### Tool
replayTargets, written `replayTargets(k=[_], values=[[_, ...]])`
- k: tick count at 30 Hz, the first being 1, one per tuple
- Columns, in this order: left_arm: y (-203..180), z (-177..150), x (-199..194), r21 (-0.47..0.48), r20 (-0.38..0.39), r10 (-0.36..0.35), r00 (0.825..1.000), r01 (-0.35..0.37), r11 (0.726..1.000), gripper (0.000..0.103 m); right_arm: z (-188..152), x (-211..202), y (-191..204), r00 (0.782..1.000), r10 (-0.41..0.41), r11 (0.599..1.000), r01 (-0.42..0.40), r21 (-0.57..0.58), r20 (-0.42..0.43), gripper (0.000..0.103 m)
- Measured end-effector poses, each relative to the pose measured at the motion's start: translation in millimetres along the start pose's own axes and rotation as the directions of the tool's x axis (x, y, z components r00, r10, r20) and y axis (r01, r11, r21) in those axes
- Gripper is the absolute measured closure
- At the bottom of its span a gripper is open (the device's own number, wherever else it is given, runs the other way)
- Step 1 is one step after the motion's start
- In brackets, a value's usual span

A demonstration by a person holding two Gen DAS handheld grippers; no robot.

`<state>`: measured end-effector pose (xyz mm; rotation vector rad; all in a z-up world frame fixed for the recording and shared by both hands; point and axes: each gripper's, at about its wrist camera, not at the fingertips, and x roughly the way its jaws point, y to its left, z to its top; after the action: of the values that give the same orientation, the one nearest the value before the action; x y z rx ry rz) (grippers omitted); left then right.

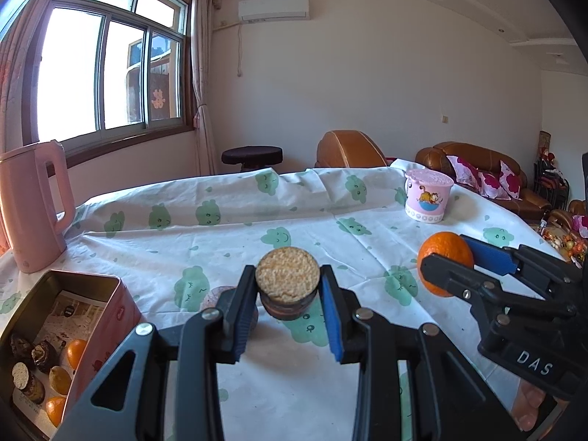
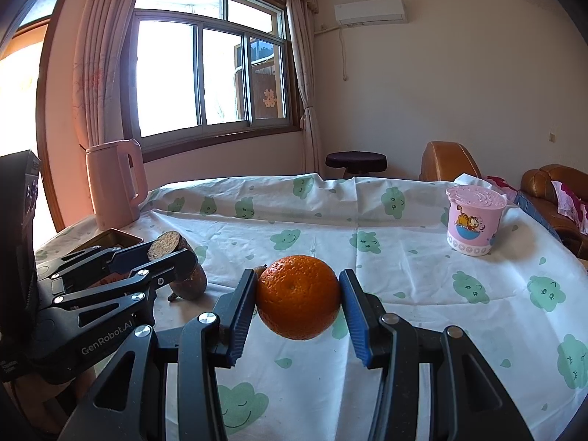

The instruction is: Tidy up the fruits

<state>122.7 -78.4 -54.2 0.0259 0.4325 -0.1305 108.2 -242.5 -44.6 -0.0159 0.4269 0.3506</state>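
Note:
My left gripper (image 1: 287, 286) is shut on a brown fruit piece with a pale cut top (image 1: 287, 275), held above the tablecloth; both show in the right wrist view, the gripper (image 2: 167, 251) and the piece (image 2: 165, 244). My right gripper (image 2: 298, 294) is shut on an orange (image 2: 298, 296), lifted off the table; it also shows in the left wrist view (image 1: 446, 262). An open pink tin (image 1: 110, 296) at lower left holds several oranges, lemons and brown cut pieces. Another brown piece (image 2: 193, 279) lies on the cloth under the left gripper.
A pink kettle (image 1: 33, 205) stands at the far left beside the tin. A pink lidded cartoon cup (image 1: 426, 194) stands at the far right. The table (image 1: 228, 228) has a white cloth with green clouds. A stool and brown sofas lie beyond.

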Motion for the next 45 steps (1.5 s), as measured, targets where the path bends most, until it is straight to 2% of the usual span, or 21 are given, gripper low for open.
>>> replayTargets(k=[15,28,39,45], values=[[-1.4,-1.9,-17.6,0.014,0.079,0.032,0.996,-0.033,0.999,0.068,-0.2,-10.2,5.1,0.998,-0.009,1.0,0.01,-0.023,0.056,0.055],[5.1,-3.8,-23.6,0.001,0.087,0.038,0.995,-0.038,0.999,0.068,-0.4,-18.9,13.8,0.995,-0.014,0.999,0.019,-0.05,0.101,0.055],[39.8,-10.1,-39.1,-0.037,0.084,0.094,0.992,-0.091,0.995,0.068,1.2,-4.7,34.0,0.997,0.034,0.997,-0.029,-0.072,0.067,0.055],[68.0,-14.3,-44.6,-0.071,0.066,0.129,0.989,-0.124,0.99,0.068,4.2,10.2,60.1,0.996,0.077,0.991,-0.072,-0.109,0.039,0.055]])
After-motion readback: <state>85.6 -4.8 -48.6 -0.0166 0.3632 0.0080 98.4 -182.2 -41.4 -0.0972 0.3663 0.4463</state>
